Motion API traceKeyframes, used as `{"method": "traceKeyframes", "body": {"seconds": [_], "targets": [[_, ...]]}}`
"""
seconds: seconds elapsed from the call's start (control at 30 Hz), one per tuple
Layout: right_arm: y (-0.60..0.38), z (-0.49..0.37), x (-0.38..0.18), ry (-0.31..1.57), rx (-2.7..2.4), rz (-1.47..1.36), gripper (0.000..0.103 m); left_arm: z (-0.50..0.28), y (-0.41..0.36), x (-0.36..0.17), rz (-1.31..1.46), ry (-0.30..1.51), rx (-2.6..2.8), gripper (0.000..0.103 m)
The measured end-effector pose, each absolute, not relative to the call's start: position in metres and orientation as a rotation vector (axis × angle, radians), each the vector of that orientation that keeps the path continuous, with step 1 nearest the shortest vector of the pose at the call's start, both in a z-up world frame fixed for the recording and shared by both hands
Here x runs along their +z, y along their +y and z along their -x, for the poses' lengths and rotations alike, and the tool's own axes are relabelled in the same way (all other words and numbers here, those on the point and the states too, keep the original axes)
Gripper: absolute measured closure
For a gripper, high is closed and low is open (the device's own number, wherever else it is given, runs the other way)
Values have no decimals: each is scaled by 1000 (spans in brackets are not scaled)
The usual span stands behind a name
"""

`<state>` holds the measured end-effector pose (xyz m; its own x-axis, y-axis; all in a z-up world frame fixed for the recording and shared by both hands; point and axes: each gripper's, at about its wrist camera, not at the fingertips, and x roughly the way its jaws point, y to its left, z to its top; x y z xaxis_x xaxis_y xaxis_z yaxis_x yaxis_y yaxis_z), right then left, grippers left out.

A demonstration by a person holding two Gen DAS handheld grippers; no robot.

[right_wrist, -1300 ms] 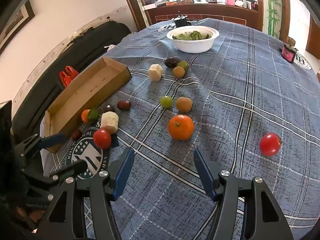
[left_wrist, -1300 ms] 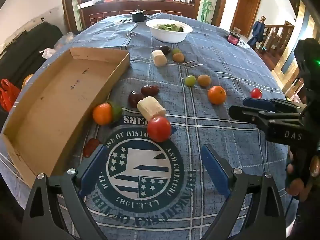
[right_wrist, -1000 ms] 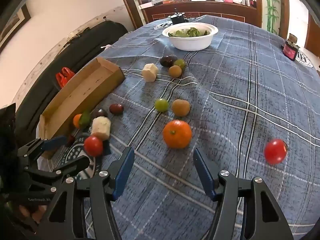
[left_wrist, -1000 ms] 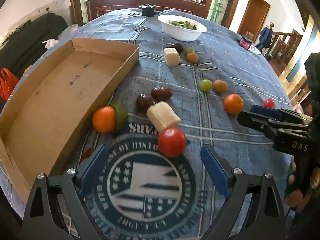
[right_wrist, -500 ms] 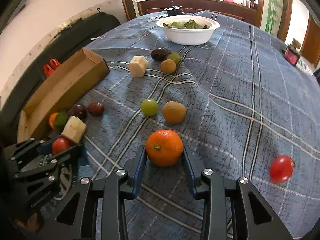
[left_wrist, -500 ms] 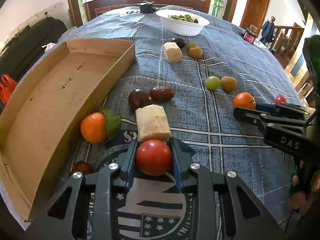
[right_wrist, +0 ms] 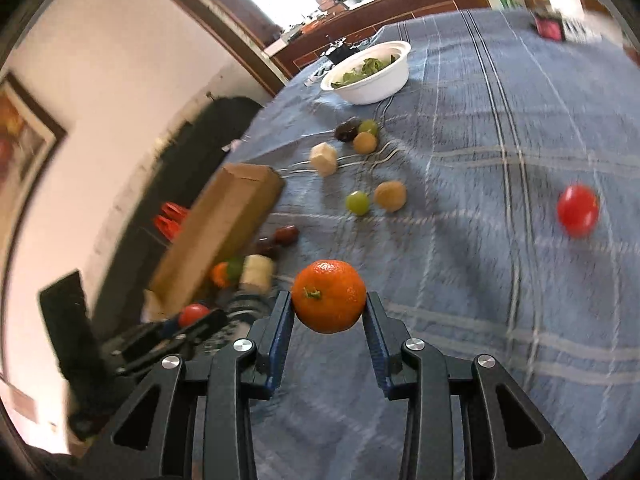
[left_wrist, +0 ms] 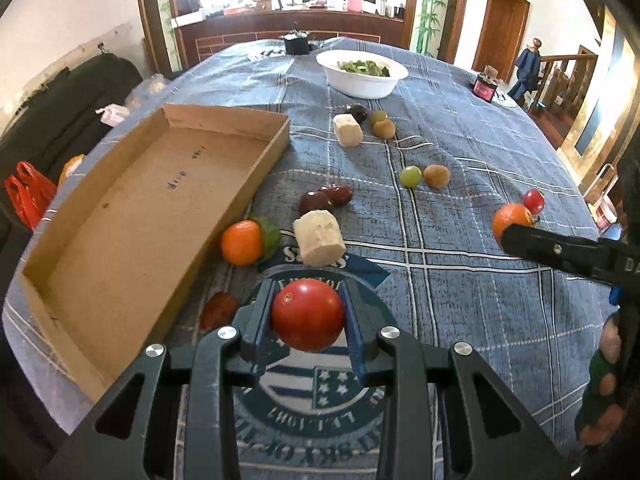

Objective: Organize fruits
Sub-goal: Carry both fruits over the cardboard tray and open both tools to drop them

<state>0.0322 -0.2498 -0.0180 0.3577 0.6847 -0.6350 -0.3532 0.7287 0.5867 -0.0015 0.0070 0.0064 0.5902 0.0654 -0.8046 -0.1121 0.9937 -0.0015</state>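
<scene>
Brown corrugated cardboard, shallow open tray (left_wrist: 132, 216): lay empty at the left of the blue plaid tablecloth (left_wrist: 460, 280), its long axis running from the near edge away toward the white bowl of greens (left_wrist: 362, 74), mouth upward.

Small orange tangerine with a green fruit touching it (left_wrist: 242, 242): rested just beside the tray's right wall.

Pale cut stalk-like chunk (left_wrist: 319, 236): lay on its side, long axis angled toward the near right, two dark red-brown fruits (left_wrist: 326, 199) just behind it.

Left gripper (left_wrist: 308, 320): jaws drawn in on the round red tomato (left_wrist: 307, 315), both blue pads pressed to its flanks, the fruit apparently just clear of the cloth's printed emblem. The tomato had no real long axis; its stem scar faced up and to the left.

Right gripper (right_wrist: 329, 312): jaws clamped on the round orange tangerine (right_wrist: 329, 296), raised above the cloth, green stem end turned toward the camera and slightly left. The view was blurred.

Second red tomato (right_wrist: 578, 210): lay loose, well apart at the far right.

Handling note, as judgement: the step appeared to be carrying both fruits to the tray. Each was best lifted clear over the low wall, kept level, and released close to the floor, since round fruit would roll. A gentle squeeze suited the soft tomato. The two grippers should approach the tray at separate spots to avoid crossing.
</scene>
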Motion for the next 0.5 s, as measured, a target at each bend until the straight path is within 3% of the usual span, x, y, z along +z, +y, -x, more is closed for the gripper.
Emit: {"method": "traceKeyframes", "body": {"seconds": [0.17,0.5], "targets": [[-247,-19,-22,1027,751,-514,67,12,13,14,46,914,115,74],[-222,0,-18,1039,781,-514,67,29,38,24,59,876,154,74]]}}
